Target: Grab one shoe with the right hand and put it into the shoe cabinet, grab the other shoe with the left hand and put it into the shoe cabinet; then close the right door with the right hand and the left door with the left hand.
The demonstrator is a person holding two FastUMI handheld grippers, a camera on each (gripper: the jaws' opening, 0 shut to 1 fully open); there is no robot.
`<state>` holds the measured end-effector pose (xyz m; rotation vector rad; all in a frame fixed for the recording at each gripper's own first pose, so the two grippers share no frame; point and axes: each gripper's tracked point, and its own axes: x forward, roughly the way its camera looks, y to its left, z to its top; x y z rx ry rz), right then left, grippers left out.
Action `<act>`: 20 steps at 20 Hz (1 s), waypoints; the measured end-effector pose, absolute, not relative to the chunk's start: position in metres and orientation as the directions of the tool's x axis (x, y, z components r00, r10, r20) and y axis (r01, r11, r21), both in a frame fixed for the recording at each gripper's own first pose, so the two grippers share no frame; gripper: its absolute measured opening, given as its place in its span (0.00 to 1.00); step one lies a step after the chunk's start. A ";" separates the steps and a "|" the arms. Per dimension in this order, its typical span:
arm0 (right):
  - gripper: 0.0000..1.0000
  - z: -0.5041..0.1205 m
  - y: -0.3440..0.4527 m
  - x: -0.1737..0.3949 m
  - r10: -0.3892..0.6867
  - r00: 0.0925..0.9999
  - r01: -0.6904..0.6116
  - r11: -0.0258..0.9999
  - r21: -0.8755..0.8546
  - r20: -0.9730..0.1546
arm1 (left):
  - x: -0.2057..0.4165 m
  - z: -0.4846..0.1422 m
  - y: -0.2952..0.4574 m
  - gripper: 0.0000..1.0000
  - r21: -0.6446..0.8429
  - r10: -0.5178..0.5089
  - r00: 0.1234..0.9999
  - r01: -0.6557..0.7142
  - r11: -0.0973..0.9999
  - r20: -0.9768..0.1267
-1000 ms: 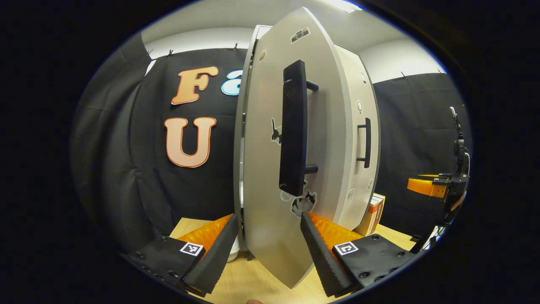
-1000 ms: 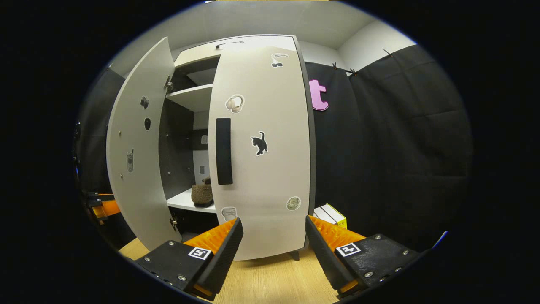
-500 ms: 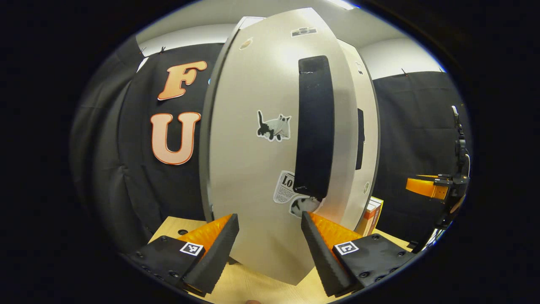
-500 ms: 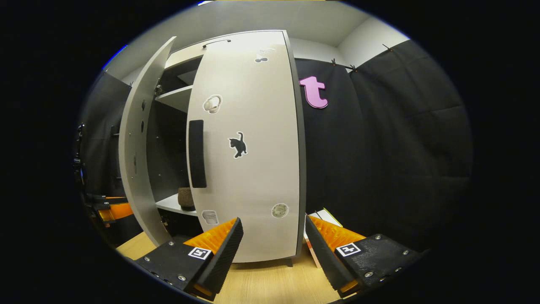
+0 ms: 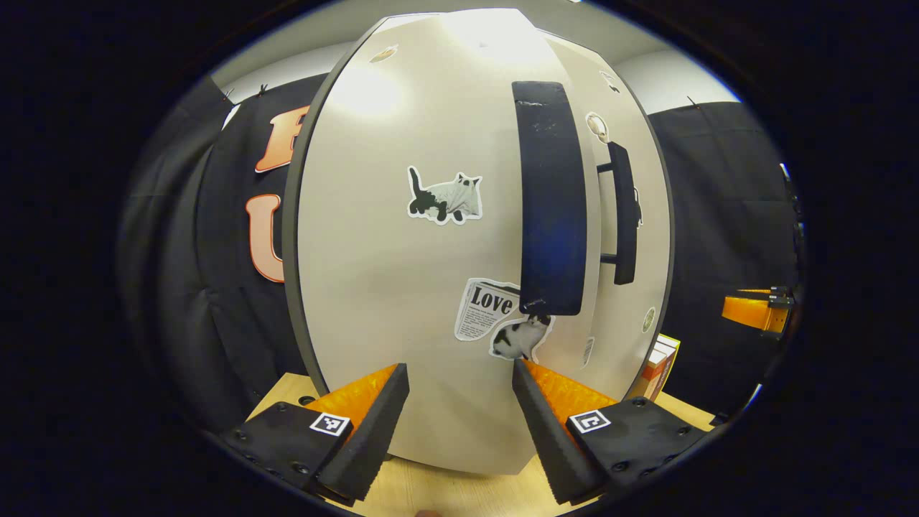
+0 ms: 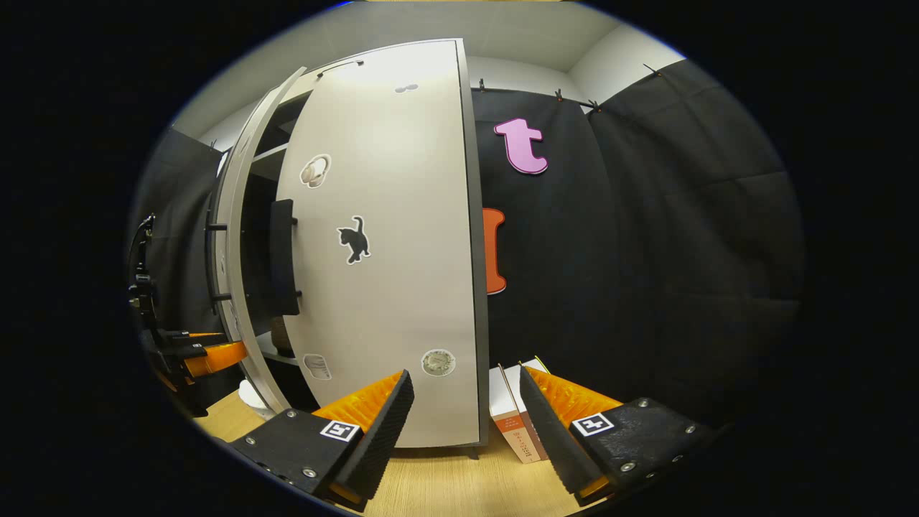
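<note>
The shoe cabinet's left door (image 5: 402, 287), pale with cat stickers and a black bar handle (image 5: 549, 208), stands close in front of my left gripper (image 5: 459, 424), which is open and holds nothing. Its fingertips are right at the door's lower face. Beyond it is the right door (image 5: 646, 273) with its own handle (image 5: 623, 215). In the right gripper view the right door (image 6: 402, 273) lies flat against the cabinet, and the left door (image 6: 240, 244) is edge-on, leaving a narrow dark gap. My right gripper (image 6: 467, 424) is open and empty, a little back from the right door.
The cabinet stands on a light wooden table (image 6: 445, 481). Two upright books (image 6: 513, 420) lean beside its right side. The left gripper (image 6: 208, 355) appears far left in the right gripper view, the right gripper (image 5: 754, 312) far right in the left gripper view.
The left door has swung from nearly edge-on to nearly shut, with my left gripper following it. The gap into the cabinet has narrowed and the shoe on the shelf is now hidden.
</note>
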<state>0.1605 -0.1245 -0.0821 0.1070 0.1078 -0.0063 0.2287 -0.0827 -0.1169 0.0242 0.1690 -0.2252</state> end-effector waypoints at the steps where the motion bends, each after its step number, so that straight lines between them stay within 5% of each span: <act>1: 0.92 -0.083 -0.126 0.164 0.004 0.994 0.008 0.994 0.108 -0.112 | 0.234 -0.118 -0.085 0.95 0.000 -0.215 0.962 0.218 0.976 -0.171; 13: 0.92 -0.067 -0.135 0.187 0.025 0.995 -0.017 0.996 0.089 -0.098 | 0.276 -0.125 -0.100 0.97 -0.042 -0.129 0.969 0.123 0.992 -0.209; 20: 0.92 -0.035 -0.150 0.182 -0.002 0.995 0.009 0.997 0.071 -0.096 | 0.237 -0.050 -0.071 0.98 -0.011 -0.082 0.989 0.081 0.997 -0.126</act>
